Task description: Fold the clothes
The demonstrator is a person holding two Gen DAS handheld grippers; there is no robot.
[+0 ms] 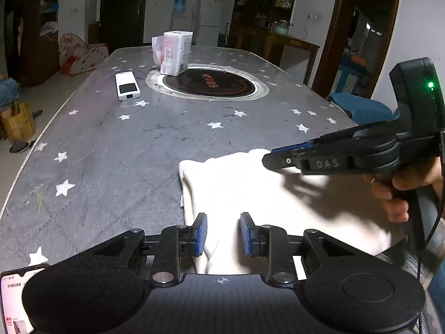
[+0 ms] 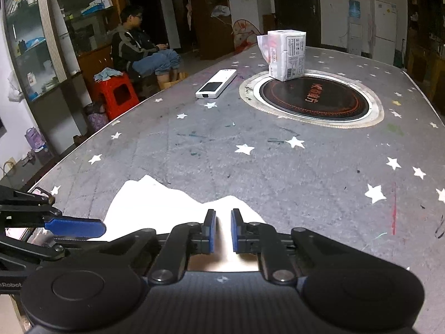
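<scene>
- The white garment (image 1: pixel 278 200) lies bunched at the near edge of the tabletop (image 1: pixel 111 153), in the lower right of the left wrist view and the lower centre of the right wrist view (image 2: pixel 178 208). It sits close to the person, probably so both hands can reach it without stretching.
- The left tongs (image 1: pixel 224 233) hover at the bottom centre of their own view with the blue pads clearly apart. Cloth shows in the gap between them, but the pads do not press on it, so I judge them released.
- The right tongs (image 2: pixel 223 229) sit at the bottom centre of their view, their pads a narrow slot apart. Bright cloth shows through the slot, but I cannot tell whether any of it is pinched. Seen side-on at the right of the left wrist view (image 1: pixel 274 157), the tips look closed, poised over the garment's far edge.
- A hand (image 1: pixel 395 194) grips the right handle at the right edge of that view.
- Both tools aim steeply down at the cloth from either side, which suits taking two points of an edge for a fold.
- The remote control (image 1: pixel 127 85), the white carton (image 1: pixel 178 53) and the round hob (image 1: pixel 208 83) stand well apart in the upper half, leaving the folding space free.
</scene>
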